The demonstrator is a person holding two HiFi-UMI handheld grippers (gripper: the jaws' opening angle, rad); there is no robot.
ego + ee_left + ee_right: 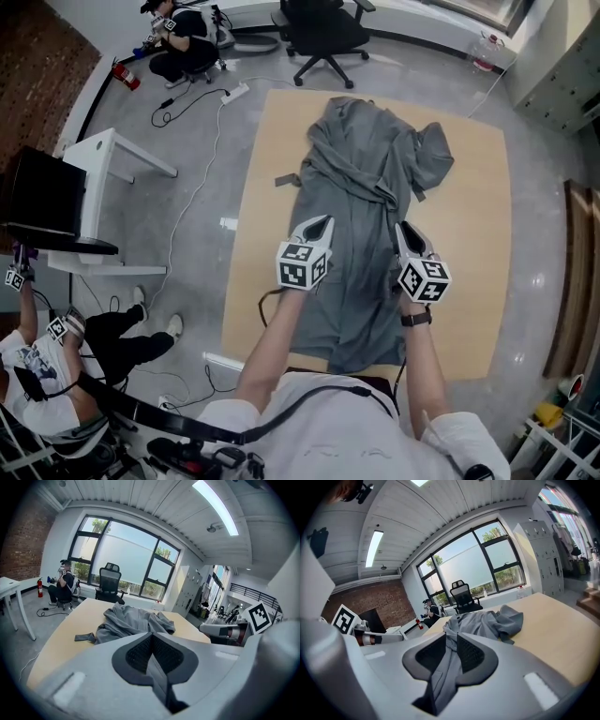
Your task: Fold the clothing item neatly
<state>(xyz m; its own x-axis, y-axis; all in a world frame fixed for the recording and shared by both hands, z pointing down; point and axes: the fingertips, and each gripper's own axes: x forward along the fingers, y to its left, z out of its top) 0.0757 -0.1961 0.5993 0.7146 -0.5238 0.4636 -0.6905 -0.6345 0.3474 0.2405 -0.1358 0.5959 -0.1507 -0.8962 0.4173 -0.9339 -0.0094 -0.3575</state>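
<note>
**Both grippers clamped on the near half of the grey garment**

Closest to the head camera are the two forearms [277,337], reaching out over the near edge of the table [469,234], with a wristwatch [415,318] on the right one. Each arm ends in a gripper with a marker cube on top.

I see the grey garment [361,159] stretched lengthwise down the middle of the table. Its bunched, crumpled end is at the far side, and its flatter end reaches the near edge just in front of me. A loose belt end [286,179] sticks out onto bare wood on the left.

I have the left gripper [323,223] at the garment's left edge, about halfway along its length. In the left gripper view [151,641] its pads are pressed together, with what looks like a thin fold of grey cloth caught between them. The rest of the garment [133,620] lies heaped further along the table.

The right gripper [403,228] sits at the opposite edge, roughly level with the left one. In the right gripper view [451,644] a thick fold of cloth runs between the pads and hangs below them, so it is clamped on the fabric. The crumpled far end [485,623] lies ahead of it.

An office chair [323,33] stands beyond the far end of the table.
</note>
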